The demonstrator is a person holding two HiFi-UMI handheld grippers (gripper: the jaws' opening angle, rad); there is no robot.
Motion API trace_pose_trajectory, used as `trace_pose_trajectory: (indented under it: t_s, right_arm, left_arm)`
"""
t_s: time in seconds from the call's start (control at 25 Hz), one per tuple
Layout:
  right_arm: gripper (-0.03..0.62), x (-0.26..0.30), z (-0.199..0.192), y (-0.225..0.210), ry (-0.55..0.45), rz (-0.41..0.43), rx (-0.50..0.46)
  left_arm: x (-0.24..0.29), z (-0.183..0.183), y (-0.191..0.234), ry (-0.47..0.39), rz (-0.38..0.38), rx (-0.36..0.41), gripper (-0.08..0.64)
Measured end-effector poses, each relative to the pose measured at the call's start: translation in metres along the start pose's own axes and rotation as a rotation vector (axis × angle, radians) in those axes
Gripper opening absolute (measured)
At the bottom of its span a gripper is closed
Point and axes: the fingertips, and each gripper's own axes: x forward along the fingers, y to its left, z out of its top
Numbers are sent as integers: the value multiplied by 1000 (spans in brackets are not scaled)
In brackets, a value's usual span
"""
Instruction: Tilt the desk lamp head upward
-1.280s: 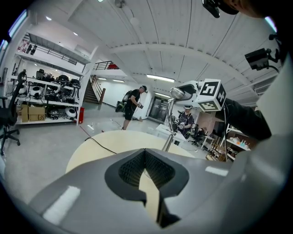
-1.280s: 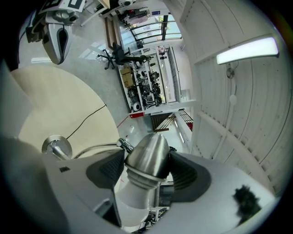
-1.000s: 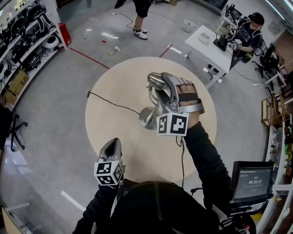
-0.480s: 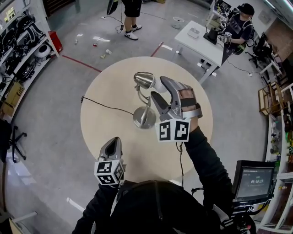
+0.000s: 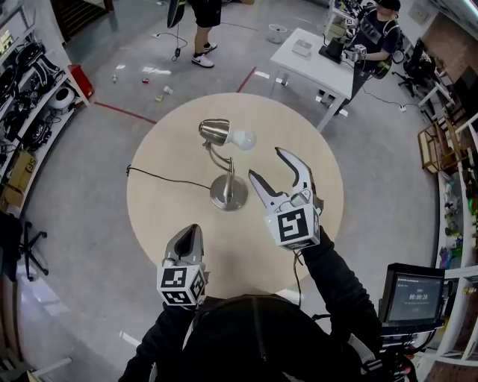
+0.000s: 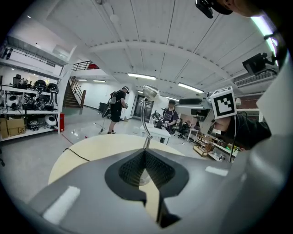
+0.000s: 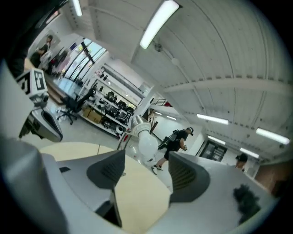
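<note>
A round, pale wooden table (image 5: 164,224) stands in the middle of a workshop's grey concrete floor (image 5: 82,224), which rings it on every side. A brushed-metal desk lamp (image 5: 226,191) sits near the table's centre. Its steel head (image 5: 215,131) leans toward the far edge, and its white bulb (image 5: 243,138) faces the right edge. A thin black cord (image 5: 168,176) runs from the base to the left edge.

The right gripper (image 5: 267,164) hovers between the lamp and the right edge with its jaws spread wide and nothing between them, clear of the lamp. Its own view shows the bulb (image 7: 147,147) beyond the gap. The left gripper (image 5: 188,233) hangs over the near edge with its jaws pressed together on nothing. From its view the lamp stem (image 6: 145,123) rises straight ahead.

Open tabletop lies along the near and right edges. Past the far-right edge a white rectangular work table (image 5: 310,63) stands with a person in dark clothes (image 5: 373,30) beside it. A second person (image 5: 199,19) stands beyond the far edge. Equipment shelves (image 5: 26,97) line the left wall, a red tape line (image 5: 123,113) crosses the floor, and a small monitor (image 5: 414,295) sits at lower right.
</note>
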Motion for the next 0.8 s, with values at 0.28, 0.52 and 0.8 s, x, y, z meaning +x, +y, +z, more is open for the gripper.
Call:
trace_pose_trajectory:
  t_s: [0.28,0.52,0.8]
  right_arm:
    - [198,-40,-31,8,-80,60,454]
    - [79,-61,-52,28,-103,102,660]
    - [6,-68,-75,52,-75,151,837]
  left_arm:
    - [4,7,-21,-5,-49,65,8]
    - [7,11,-32,-9,-88,72,6]
    - [6,17,-42,-11,-120,94,6]
